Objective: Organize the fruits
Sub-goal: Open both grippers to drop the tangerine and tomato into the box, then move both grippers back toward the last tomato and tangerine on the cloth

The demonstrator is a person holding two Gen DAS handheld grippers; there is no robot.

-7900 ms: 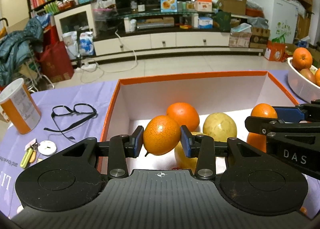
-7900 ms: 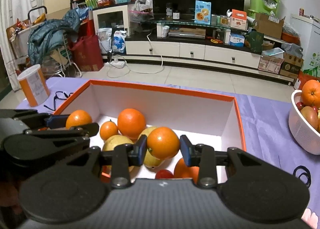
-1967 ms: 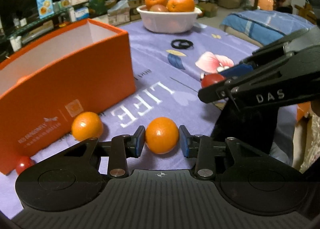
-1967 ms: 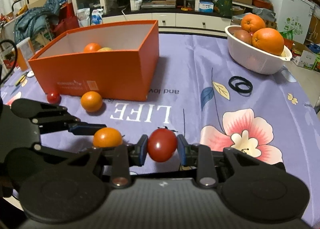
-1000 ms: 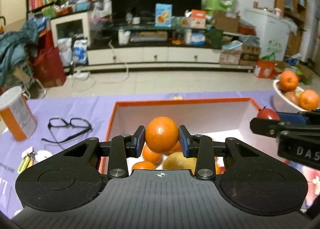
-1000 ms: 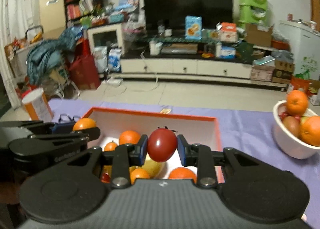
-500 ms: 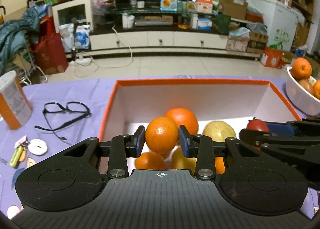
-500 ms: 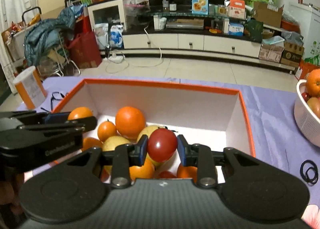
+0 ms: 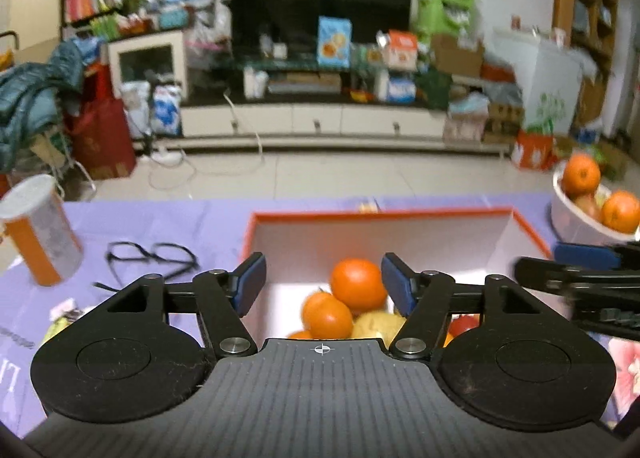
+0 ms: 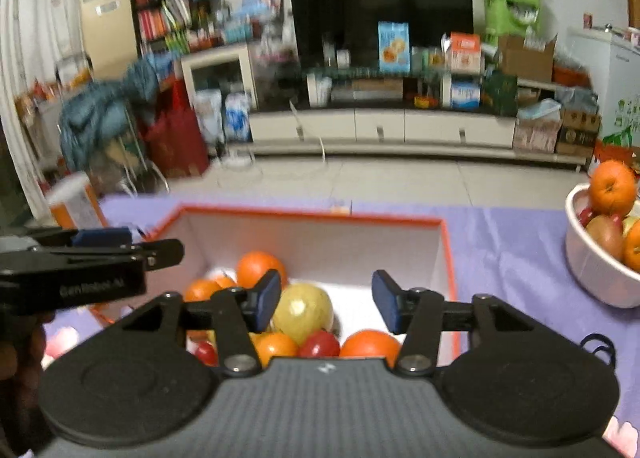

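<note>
The orange box (image 9: 380, 213) with white inner walls holds several fruits. In the left wrist view my left gripper (image 9: 323, 284) hangs over it, jaws opening, nothing pressed between the blue pads. Below lie an orange (image 9: 356, 284), a second orange (image 9: 326, 314) and a yellow fruit (image 9: 376, 326). In the right wrist view my right gripper (image 10: 326, 300) is also over the box (image 10: 312, 213), jaws opening and empty. Under it lie a yellow fruit (image 10: 304, 312), a red tomato (image 10: 320, 344) and an orange (image 10: 370, 342). Each gripper shows at the edge of the other's view.
A white bowl (image 10: 592, 266) of oranges and apples stands on the purple cloth right of the box. Black hair ties (image 10: 598, 346) lie in front of it. Left of the box are glasses (image 9: 152, 254) and an orange-and-white canister (image 9: 44, 230).
Half a second ago the left jaws pinched an orange and the right jaws a red tomato over the box. Both jaws have spread and both fruits now lie in the box.
</note>
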